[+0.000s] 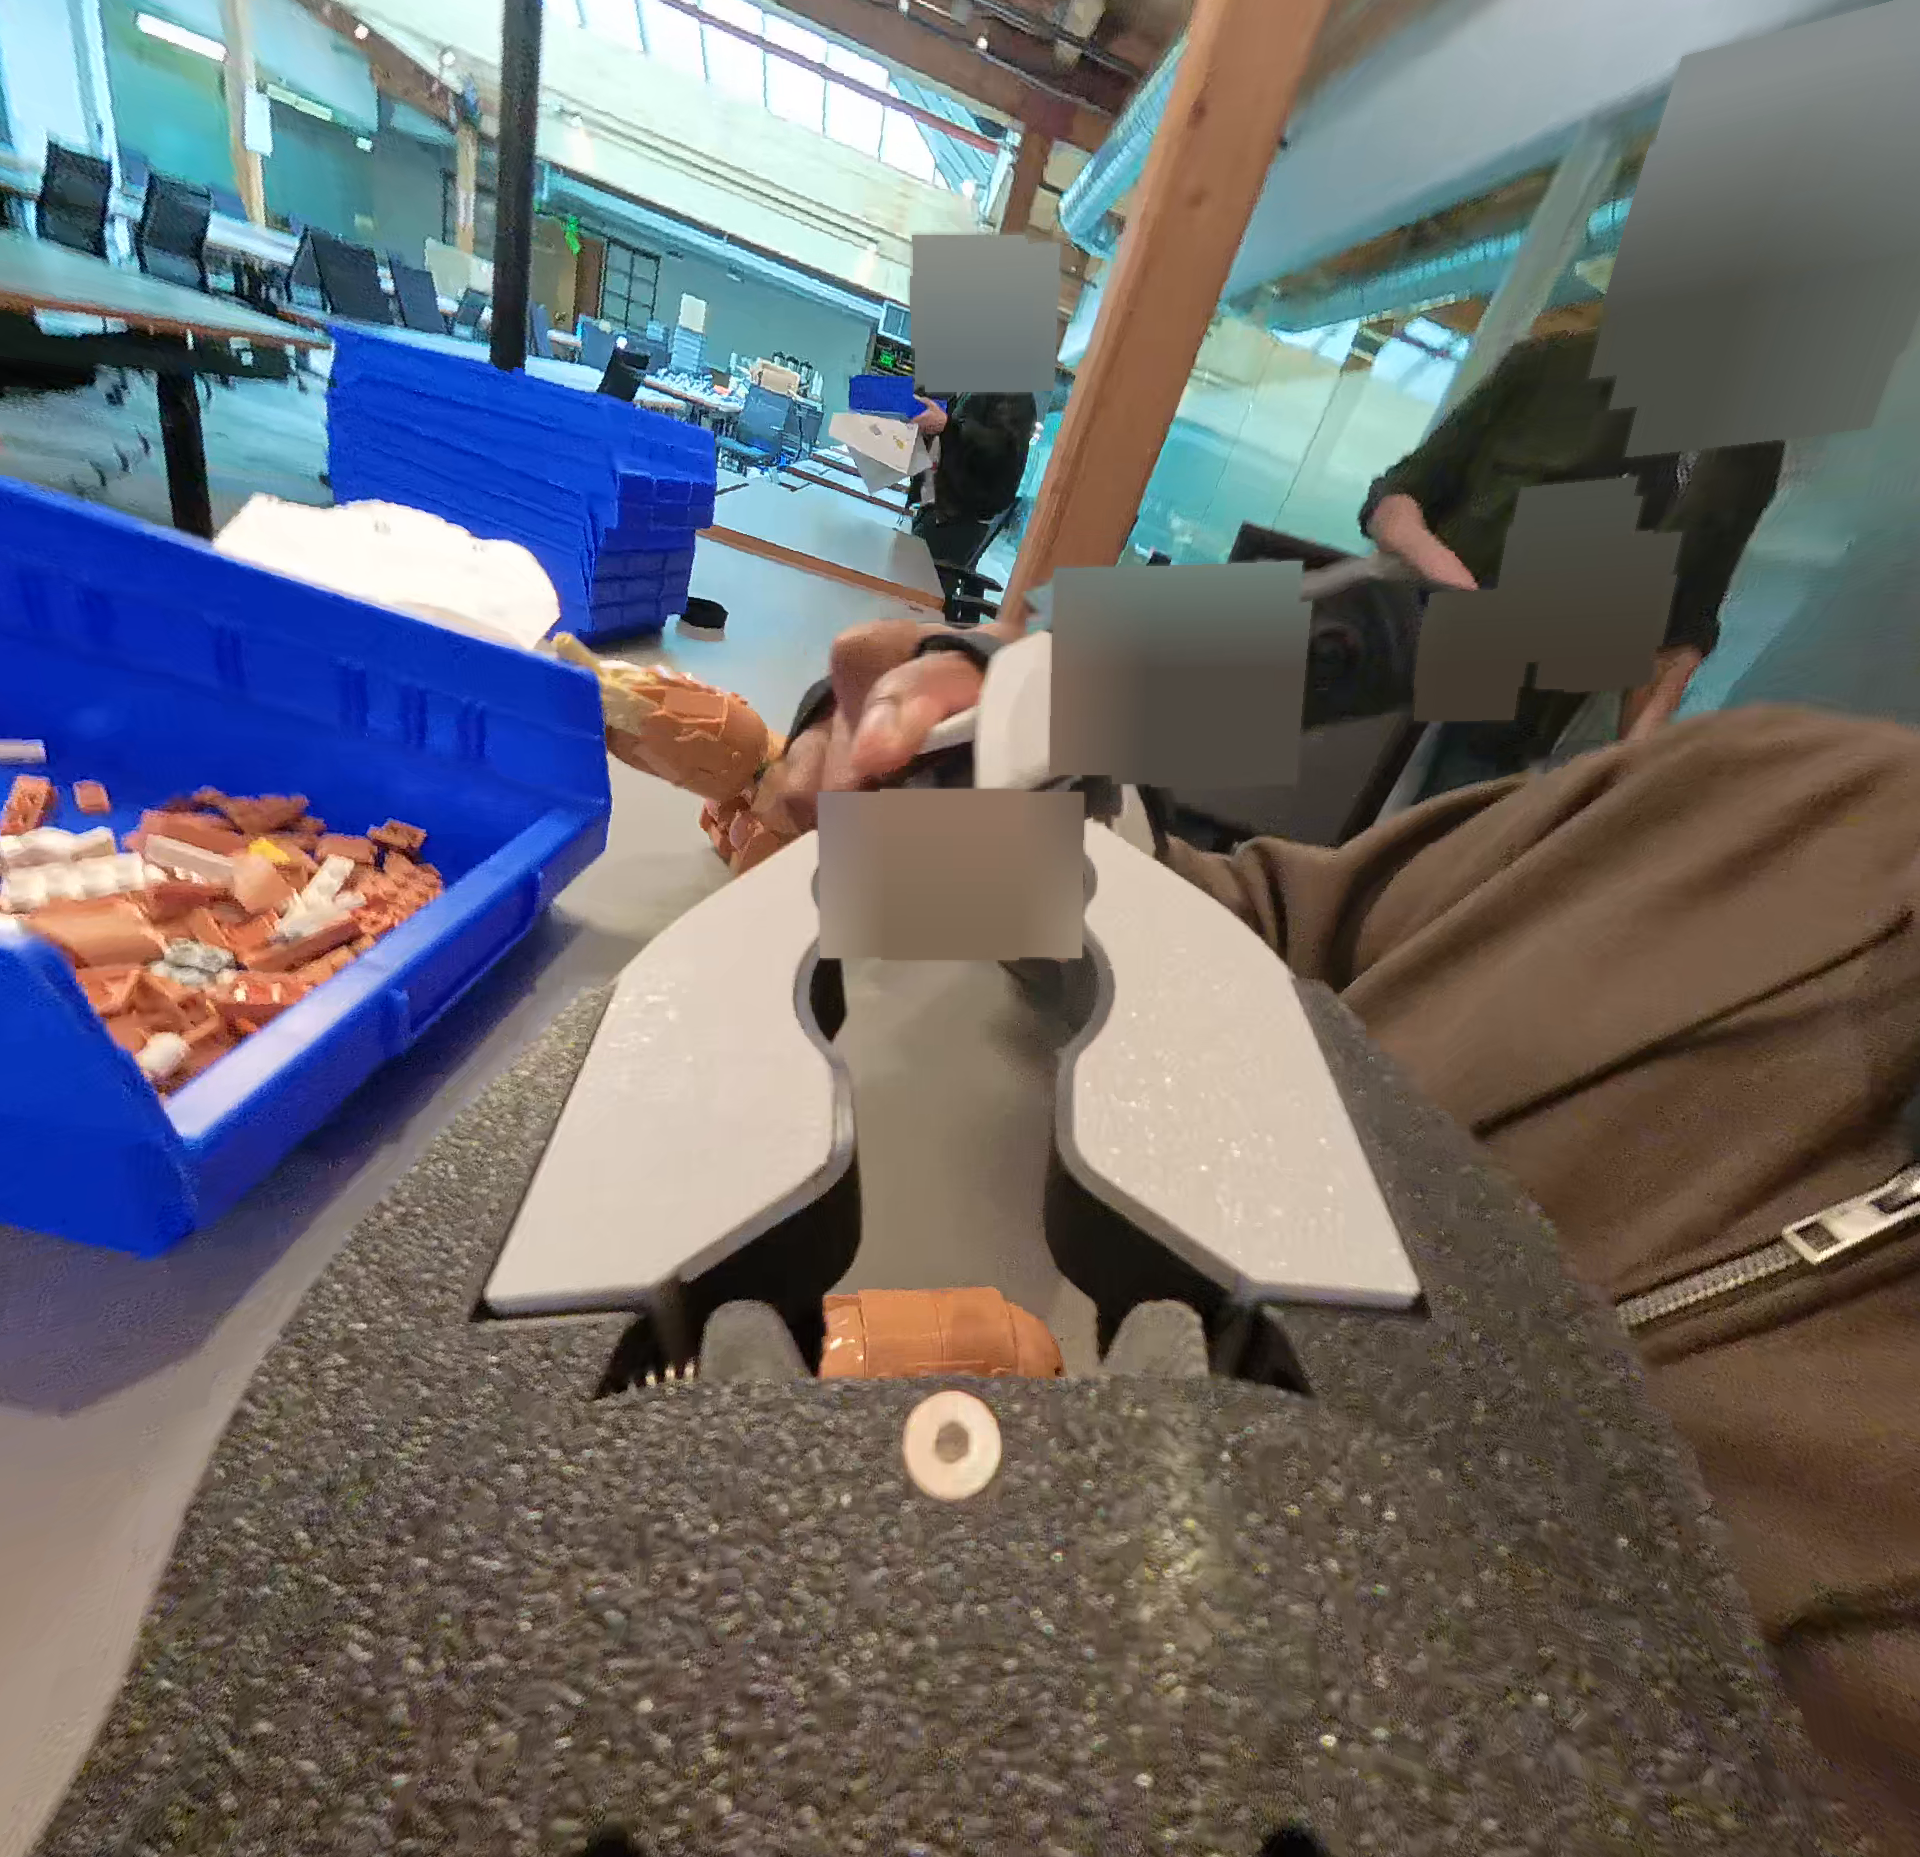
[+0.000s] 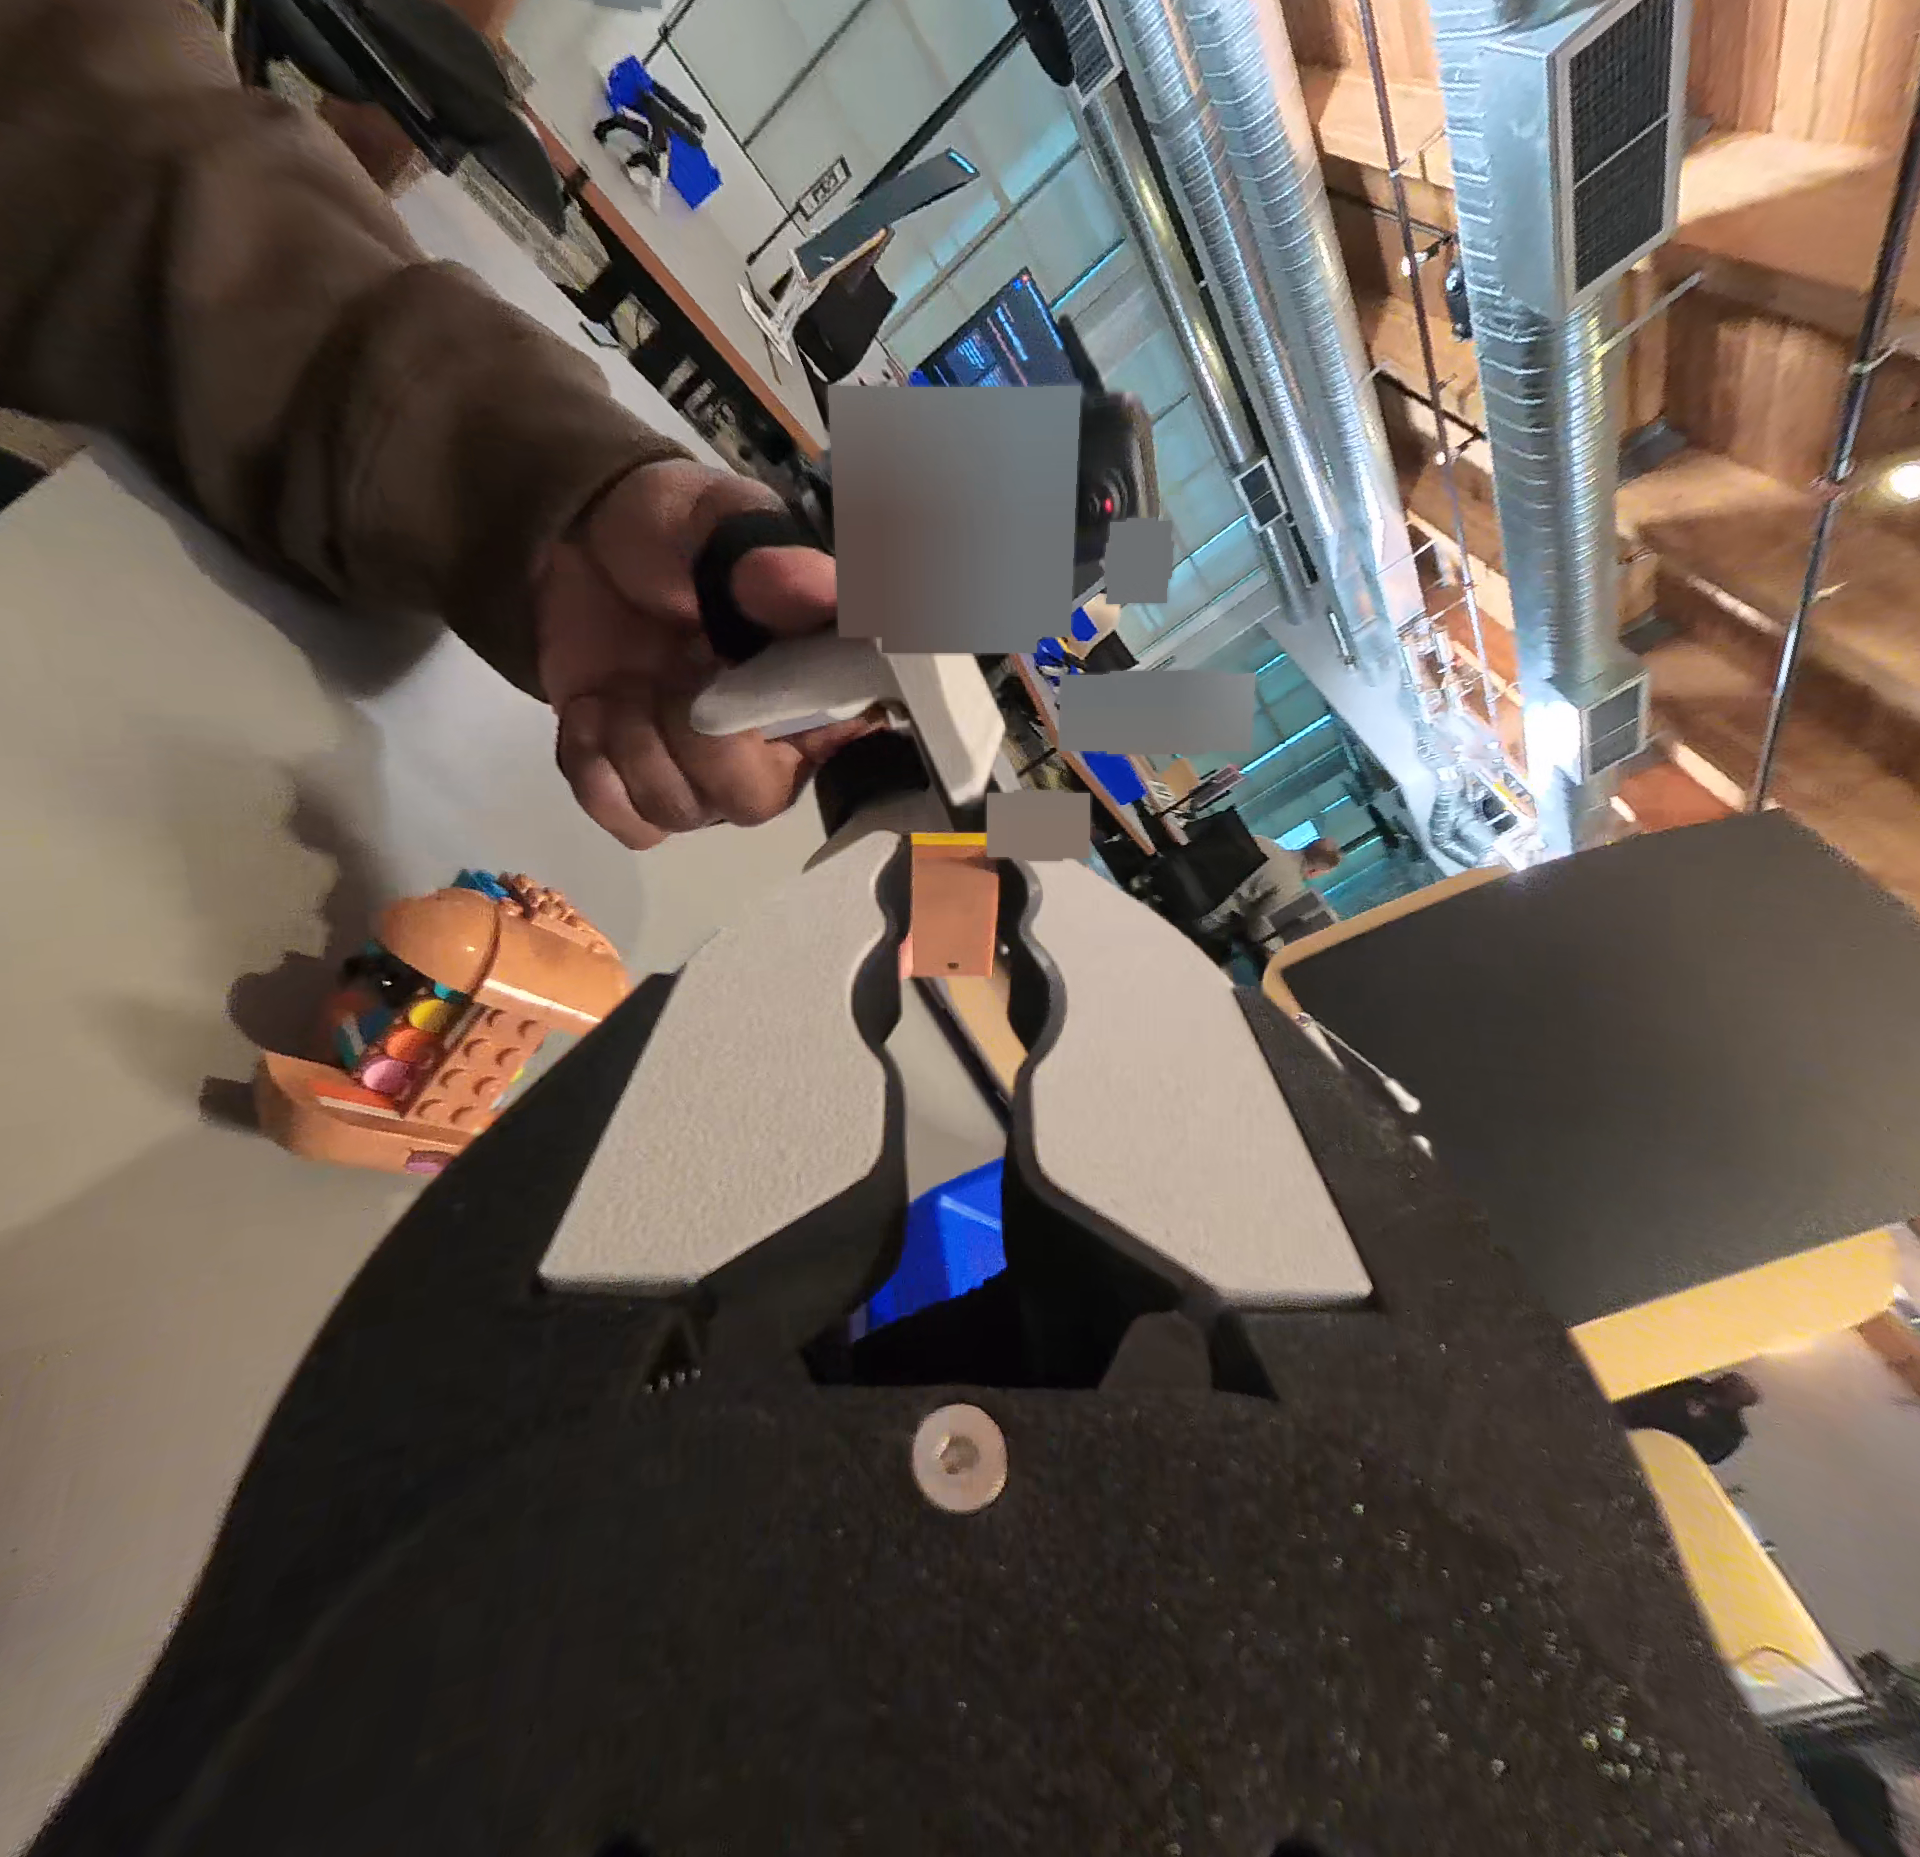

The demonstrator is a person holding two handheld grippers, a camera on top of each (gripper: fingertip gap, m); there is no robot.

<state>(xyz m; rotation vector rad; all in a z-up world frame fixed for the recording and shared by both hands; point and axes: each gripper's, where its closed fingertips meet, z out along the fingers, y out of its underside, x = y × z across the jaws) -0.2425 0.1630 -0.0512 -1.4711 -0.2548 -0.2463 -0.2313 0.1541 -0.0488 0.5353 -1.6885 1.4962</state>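
Observation:
My right gripper (image 2: 951,903) is shut on a small brown brick (image 2: 951,924) with a yellow edge and holds it above the grey table (image 2: 156,872). A hand with the other gripper (image 2: 800,695) is right in front of it. My left gripper (image 1: 951,872) points at the hand holding the right gripper (image 1: 987,706). A blurred patch hides its fingertips, and the fingers (image 1: 707,1111) stand somewhat apart lower down. A rounded orange brick piece (image 1: 940,1334) shows below the gap. An orange brick model (image 2: 447,1018) lies on the table to the left and also shows in the left wrist view (image 1: 696,737).
A blue bin (image 1: 312,976) of orange and white bricks stands on the left, a white heap (image 1: 395,560) behind it. A stack of blue bins (image 1: 499,477) and a wooden post (image 1: 1164,280) lie farther off. People stand in the background. A dark panel (image 2: 1610,1059) is on the right. Less than 4 cm separates the two grippers' tips.

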